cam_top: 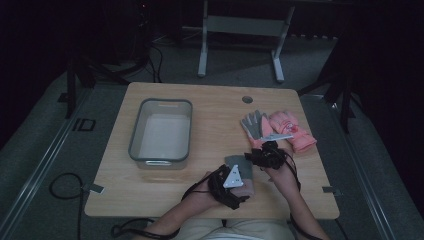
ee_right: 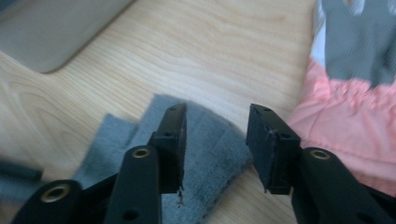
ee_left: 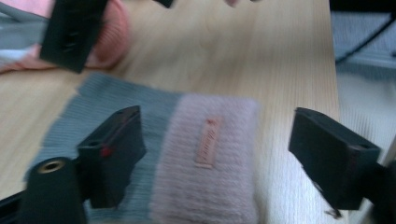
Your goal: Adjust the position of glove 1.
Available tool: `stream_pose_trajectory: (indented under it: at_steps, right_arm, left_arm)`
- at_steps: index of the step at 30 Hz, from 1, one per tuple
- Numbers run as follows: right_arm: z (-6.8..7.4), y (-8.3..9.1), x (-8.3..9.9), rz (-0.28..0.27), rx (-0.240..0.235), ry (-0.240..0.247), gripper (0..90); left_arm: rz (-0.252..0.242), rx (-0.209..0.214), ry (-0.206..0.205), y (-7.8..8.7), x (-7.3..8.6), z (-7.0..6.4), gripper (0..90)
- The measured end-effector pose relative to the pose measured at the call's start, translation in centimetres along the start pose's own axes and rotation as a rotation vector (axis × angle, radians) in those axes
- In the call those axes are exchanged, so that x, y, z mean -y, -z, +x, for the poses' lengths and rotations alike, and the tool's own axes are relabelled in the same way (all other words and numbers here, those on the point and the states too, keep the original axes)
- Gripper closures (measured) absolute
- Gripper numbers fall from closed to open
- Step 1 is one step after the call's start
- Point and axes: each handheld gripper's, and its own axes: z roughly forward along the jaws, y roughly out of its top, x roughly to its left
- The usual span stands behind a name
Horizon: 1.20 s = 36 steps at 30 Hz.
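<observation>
glove label [ee_left: 206,142]: blurred, text unreadable
grey/pink glove [cam_top: 239,172]: mostly hidden under left gripper [cam_top: 231,186] in high view
glove tip: cut off by bottom edge in right gripper view
pink gloves [ee_right: 355,112]: cut by right edge
tray [ee_right: 51,28]: only a corner, blurred
other gripper's jaw, left gripper view: motion-blurred

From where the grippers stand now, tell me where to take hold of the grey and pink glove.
Probably best at the pink fuzzy cuff of the glove: it is the thickest part and lies flat between the open jaws of the left gripper. Come straight down and close across its width. The right gripper, also open, could pinch the thin grey finger end.
</observation>
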Motion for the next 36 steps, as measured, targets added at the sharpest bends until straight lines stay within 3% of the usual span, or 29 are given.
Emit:
stream_pose_trajectory:
  at_steps: [2, 3, 4, 8, 12, 13, 15, 18, 20, 23, 27, 30, 32, 33, 36]
  right_arm:
    - [-0.1, -0.2, 0.1, 0.007, -0.001, -0.004, 56.4]
    - [-0.3, -1.0, 0.6, 0.033, -0.004, -0.011, 54.6]
    - [-0.3, -1.3, 0.7, 0.043, 0.004, -0.008, 54.1]
    - [-0.5, -2.2, 1.0, 0.073, 0.021, -0.004, 50.4]
    - [-0.6, -3.0, 1.5, 0.110, 0.023, -0.009, 45.1]
    - [-0.7, -3.1, 1.5, 0.110, 0.014, -0.028, 44.7]
    - [-0.8, -3.1, 1.6, 0.110, 0.008, -0.041, 44.6]
    - [-0.5, -3.1, 1.5, 0.116, 0.005, -0.051, 47.3]
    - [-0.5, -3.1, 1.5, 0.116, -0.010, -0.065, 49.9]
    - [-0.6, -3.2, 1.4, 0.117, -0.029, -0.075, 51.8]
    - [-0.5, -3.8, 1.0, 0.136, -0.118, -0.140, 61.3]
    - [-0.2, -4.2, 0.8, 0.139, -0.145, -0.139, 68.4]
    - [-0.2, -4.2, 0.7, 0.138, -0.154, -0.145, 68.4]
    - [-0.2, -4.2, 0.7, 0.138, -0.154, -0.145, 70.1]
    - [0.4, -3.8, 0.3, 0.109, -0.165, -0.134, 73.9]
  left_arm:
    - [0.000, 0.000, 0.000, 0.0, 0.0, 0.0, 20.4]
    - [0.046, 0.004, -0.036, -0.7, 0.6, -0.2, 24.0]
    - [0.049, 0.001, -0.040, -0.8, 0.8, -0.2, 24.7]
    - [0.099, -0.039, -0.089, -1.1, 1.1, -0.5, 25.3]
    - [0.109, -0.069, -0.127, -1.3, 1.4, -0.9, 26.0]
    - [0.113, -0.098, -0.139, -1.2, 1.4, -1.1, 29.9]
    - [0.121, -0.107, -0.145, -1.2, 1.3, -1.0, 38.1]
    - [0.122, -0.079, -0.119, -0.9, 1.1, -0.4, 48.6]
    - [0.114, -0.036, -0.071, -0.5, 1.1, 0.6, 55.4]
    - [0.108, -0.023, -0.057, -0.4, 1.1, 0.9, 62.1]
    - [0.119, 0.003, -0.038, -0.3, 1.0, 1.5, 65.9]
    - [0.125, 0.012, -0.027, -0.2, 1.0, 1.7, 67.3]
    - [0.125, 0.012, -0.027, -0.2, 1.0, 1.7, 67.5]
    - [0.128, 0.021, -0.008, -0.1, 1.0, 2.0, 67.5]
    - [0.138, 0.024, 0.004, 0.2, 1.0, 2.2, 68.4]
